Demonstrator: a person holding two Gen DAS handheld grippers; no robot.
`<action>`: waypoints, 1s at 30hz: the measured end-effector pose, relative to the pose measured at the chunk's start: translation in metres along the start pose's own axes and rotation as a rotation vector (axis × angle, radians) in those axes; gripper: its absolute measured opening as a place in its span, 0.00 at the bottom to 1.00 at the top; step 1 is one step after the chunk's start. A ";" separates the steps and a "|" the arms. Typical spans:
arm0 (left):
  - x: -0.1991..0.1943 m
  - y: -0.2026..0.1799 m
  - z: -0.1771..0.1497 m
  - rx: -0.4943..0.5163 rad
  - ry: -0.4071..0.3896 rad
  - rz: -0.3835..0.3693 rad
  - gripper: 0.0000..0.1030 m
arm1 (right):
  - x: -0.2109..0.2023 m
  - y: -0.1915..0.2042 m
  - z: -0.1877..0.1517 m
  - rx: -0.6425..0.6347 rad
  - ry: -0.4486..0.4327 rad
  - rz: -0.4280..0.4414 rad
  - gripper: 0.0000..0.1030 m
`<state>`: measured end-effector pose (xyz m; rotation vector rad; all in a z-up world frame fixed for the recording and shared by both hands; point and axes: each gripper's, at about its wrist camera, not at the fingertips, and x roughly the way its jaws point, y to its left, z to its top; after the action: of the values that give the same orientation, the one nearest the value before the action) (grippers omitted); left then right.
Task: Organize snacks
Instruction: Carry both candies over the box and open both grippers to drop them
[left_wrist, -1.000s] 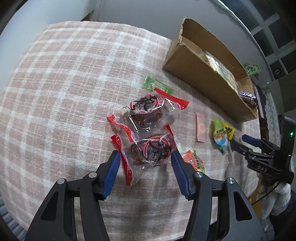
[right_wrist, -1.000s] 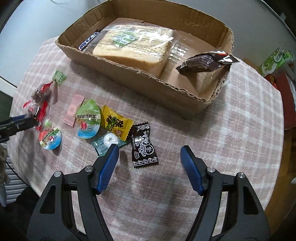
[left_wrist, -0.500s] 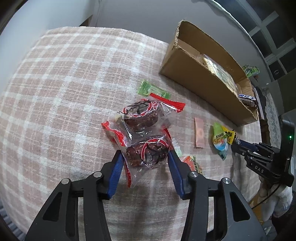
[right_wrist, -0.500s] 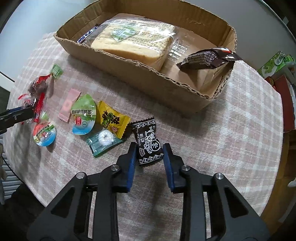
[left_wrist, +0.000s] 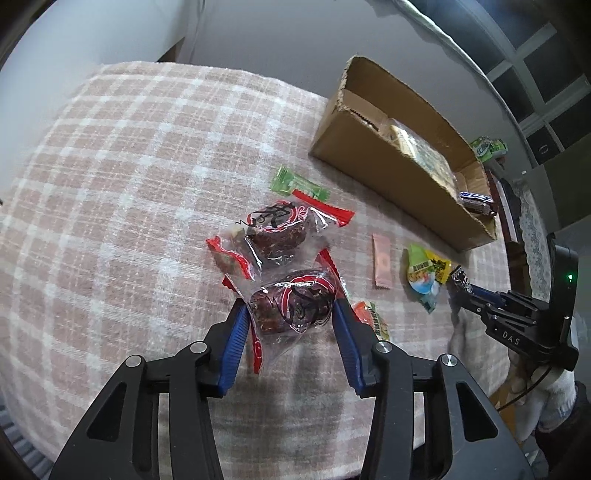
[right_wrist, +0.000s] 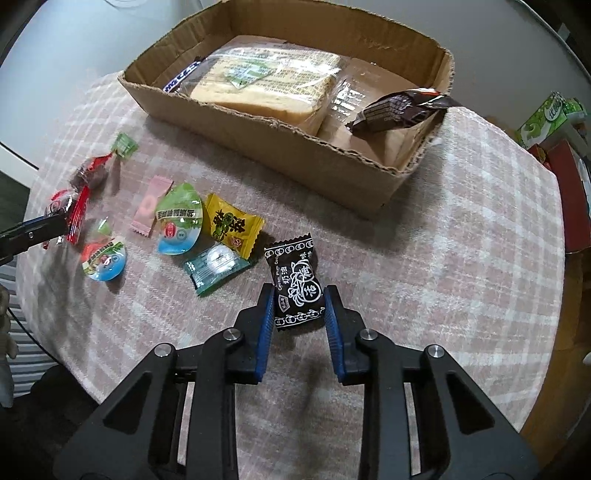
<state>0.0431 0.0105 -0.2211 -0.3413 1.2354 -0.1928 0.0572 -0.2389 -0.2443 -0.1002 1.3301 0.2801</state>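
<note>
Cardboard box (right_wrist: 207, 107) far across the checked tablecloth (left_wrist: 110, 184), part filled; both grippers now clamped on snacks.

Inside the box: wrapped cake (right_wrist: 266, 85) and dark bar (right_wrist: 399, 109), so judged the place for the rest. Closed since a second ago: left gripper (left_wrist: 291, 321), then spread beside the clear packet of dark dried fruit (left_wrist: 291, 306), now narrowed with pads pressing both its sides, a second such packet (left_wrist: 277, 229) lying just beyond. Right gripper (right_wrist: 299, 306), wide and short of the black candy (right_wrist: 295, 284) before, now pinched tight on its near end. Loose on the cloth between the two: jelly cup (right_wrist: 179, 223), yellow sweet (right_wrist: 231, 225), teal mint (right_wrist: 216, 267), pink stick (right_wrist: 149, 208). Meaning for the task: two picks made at once, carrying to the box likely next.
</note>
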 end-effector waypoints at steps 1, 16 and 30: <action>-0.003 0.000 0.000 0.002 -0.004 -0.006 0.43 | -0.005 -0.001 -0.002 0.008 -0.006 0.008 0.26; -0.039 -0.020 0.025 0.036 -0.097 -0.068 0.43 | -0.079 -0.027 0.007 0.052 -0.147 0.044 0.26; -0.039 -0.055 0.088 0.128 -0.166 -0.103 0.43 | -0.099 -0.034 0.079 0.039 -0.263 0.004 0.26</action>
<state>0.1161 -0.0150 -0.1409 -0.3036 1.0373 -0.3241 0.1197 -0.2679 -0.1325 -0.0268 1.0736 0.2609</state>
